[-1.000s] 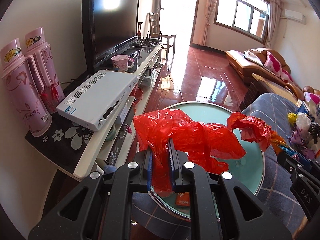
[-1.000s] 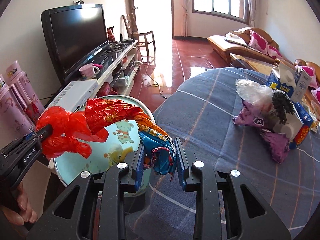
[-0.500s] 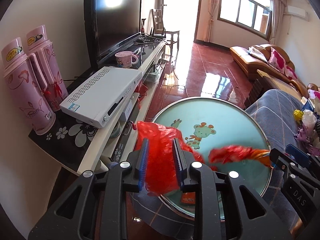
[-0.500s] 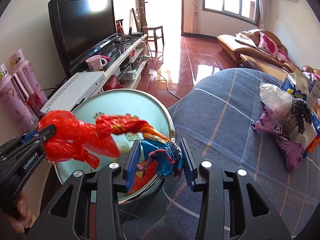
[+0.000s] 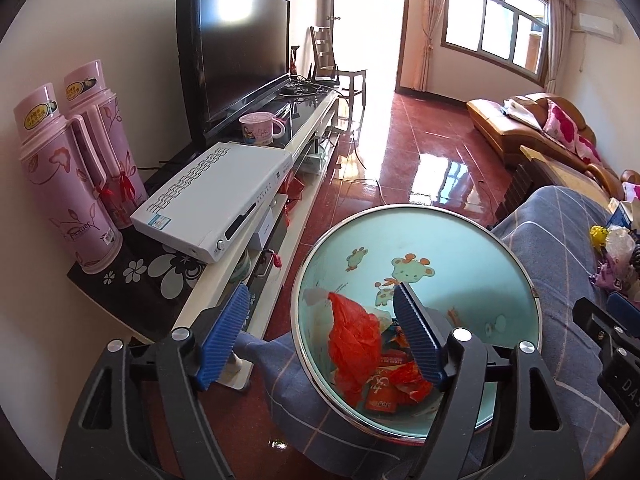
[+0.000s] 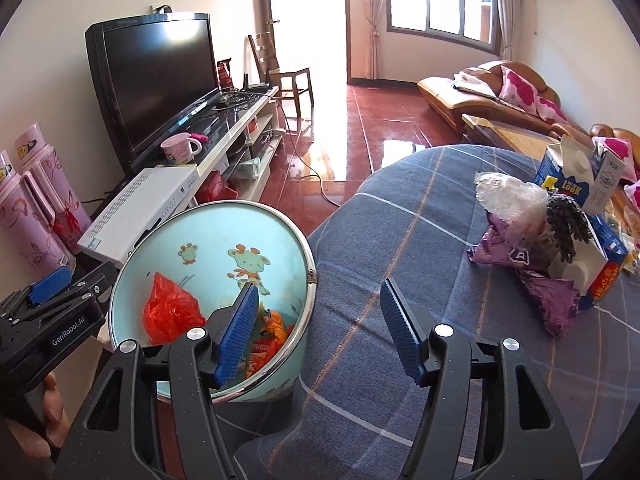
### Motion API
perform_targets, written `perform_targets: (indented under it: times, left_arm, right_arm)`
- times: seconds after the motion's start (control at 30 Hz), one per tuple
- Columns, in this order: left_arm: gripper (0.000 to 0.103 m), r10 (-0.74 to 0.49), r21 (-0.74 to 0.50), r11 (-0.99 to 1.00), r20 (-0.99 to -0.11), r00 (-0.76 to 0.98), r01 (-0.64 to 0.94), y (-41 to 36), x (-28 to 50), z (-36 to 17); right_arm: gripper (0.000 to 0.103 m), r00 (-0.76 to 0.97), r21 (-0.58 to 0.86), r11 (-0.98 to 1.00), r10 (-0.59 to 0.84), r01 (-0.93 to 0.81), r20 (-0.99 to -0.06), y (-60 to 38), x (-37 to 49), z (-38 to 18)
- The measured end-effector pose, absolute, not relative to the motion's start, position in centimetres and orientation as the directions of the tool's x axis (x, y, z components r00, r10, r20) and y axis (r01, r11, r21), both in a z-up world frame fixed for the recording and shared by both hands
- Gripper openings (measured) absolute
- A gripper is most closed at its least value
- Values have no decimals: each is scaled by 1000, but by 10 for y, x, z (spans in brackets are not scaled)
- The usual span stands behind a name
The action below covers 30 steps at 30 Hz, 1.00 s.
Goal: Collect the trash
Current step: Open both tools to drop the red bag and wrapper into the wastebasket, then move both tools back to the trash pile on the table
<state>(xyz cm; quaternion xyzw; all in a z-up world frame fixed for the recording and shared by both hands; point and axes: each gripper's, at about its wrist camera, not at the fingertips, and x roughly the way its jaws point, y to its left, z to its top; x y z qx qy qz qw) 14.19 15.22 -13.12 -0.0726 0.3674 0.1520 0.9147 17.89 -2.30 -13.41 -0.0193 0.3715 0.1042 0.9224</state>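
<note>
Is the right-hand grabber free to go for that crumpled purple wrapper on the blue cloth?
Probably yes. The right gripper has just been opening its jaws, with nothing between them, and only bare blue cloth lies between it and the purple wrapper.

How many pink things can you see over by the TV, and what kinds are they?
Pink flasks: 2
Pink mug: 1
Total: 3
</note>
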Motion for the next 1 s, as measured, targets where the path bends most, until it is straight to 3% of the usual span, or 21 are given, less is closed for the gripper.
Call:
perform_targets:
  times: [0.13,0.27,1.0]
  left_arm:
    - [84,213,-30,946,-694,688,-324,147,139,-128]
    - [86,200,-21,955,-691,695,-296,135,138,-124]
    - [87,46,12,999,-697,715,-53,24,141,-125]
  right_arm:
    - [64,704,49,982,164,-180,-691,-36,177,-133]
    - [68,711,62,988,147,-144,-688,-54,173,-132]
    - [67,728,176,966,-16,187,-685,-217,135,-144]
